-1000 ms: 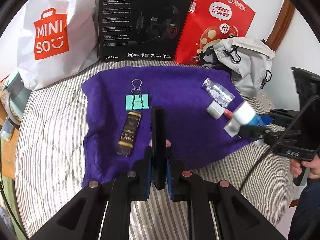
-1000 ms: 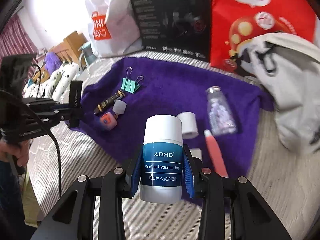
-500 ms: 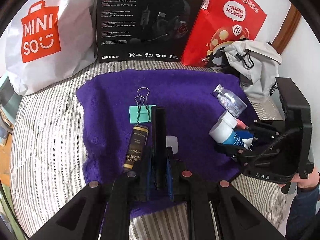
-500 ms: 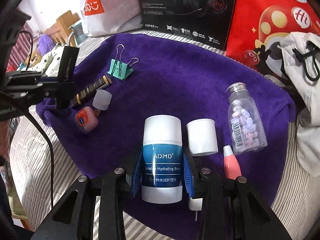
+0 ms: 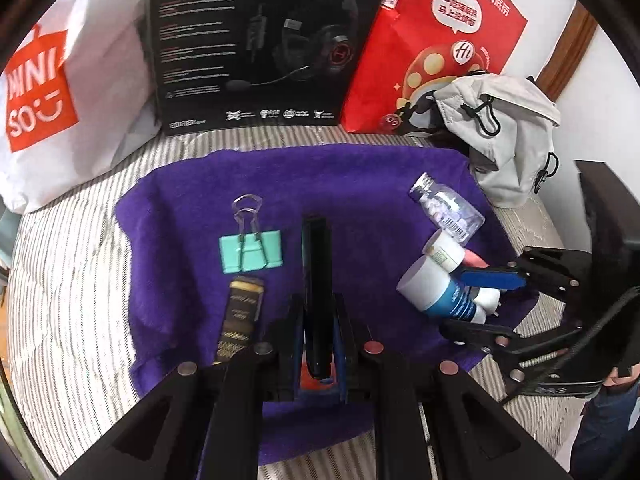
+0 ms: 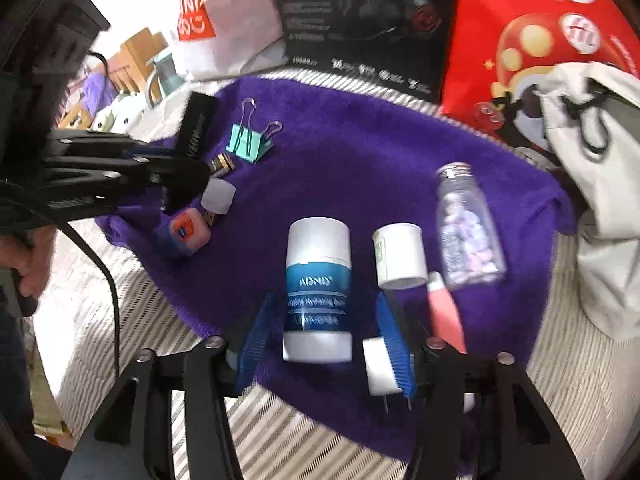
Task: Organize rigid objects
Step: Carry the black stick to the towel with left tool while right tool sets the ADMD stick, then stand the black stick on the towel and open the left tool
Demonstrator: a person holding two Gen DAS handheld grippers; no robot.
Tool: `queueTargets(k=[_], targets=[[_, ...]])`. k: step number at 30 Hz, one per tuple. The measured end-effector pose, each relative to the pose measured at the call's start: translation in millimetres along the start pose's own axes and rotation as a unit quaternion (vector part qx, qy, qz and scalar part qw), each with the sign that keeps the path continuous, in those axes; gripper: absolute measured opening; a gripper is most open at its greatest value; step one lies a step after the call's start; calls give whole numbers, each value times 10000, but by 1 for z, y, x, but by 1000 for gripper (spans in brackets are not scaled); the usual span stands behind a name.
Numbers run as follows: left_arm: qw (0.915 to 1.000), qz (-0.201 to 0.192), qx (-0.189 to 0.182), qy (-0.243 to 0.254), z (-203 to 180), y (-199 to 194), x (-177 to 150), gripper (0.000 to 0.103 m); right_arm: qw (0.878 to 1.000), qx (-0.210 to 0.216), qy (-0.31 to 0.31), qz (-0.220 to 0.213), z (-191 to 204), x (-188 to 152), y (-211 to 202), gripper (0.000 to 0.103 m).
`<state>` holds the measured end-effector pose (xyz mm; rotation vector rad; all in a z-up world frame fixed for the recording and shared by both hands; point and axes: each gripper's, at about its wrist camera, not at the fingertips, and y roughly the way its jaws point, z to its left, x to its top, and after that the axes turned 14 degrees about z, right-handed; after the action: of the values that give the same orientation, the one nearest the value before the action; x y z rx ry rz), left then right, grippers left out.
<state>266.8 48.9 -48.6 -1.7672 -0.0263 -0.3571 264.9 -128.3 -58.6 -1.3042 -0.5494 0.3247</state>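
Right gripper (image 6: 320,336): jaws spread wide, blue pads clear of the balm stick (image 6: 318,288), which lies on the purple towel (image 6: 360,152) between them, beside a white jar (image 6: 400,256). Left gripper (image 5: 318,332): jaws narrow, clamped on a flat black bar (image 5: 317,280) above the towel, near the teal binder clip (image 5: 251,249)

One binder clip (image 5: 251,255), two bags (image 5: 436,44)
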Motion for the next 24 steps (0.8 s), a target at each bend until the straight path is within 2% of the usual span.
queueTargets(k=[7, 12, 24], targets=[[9997, 165, -146, 135, -16, 14, 18, 13, 9991, 11, 279, -324, -18, -30, -33, 59], [9991, 321, -157, 219, -25, 32, 30, 13, 9974, 114, 615, -363, -30, -54, -39, 59], [9975, 601, 210, 316, -36, 60, 46, 12, 9951, 85, 949, -274, -48, -83, -42, 59]])
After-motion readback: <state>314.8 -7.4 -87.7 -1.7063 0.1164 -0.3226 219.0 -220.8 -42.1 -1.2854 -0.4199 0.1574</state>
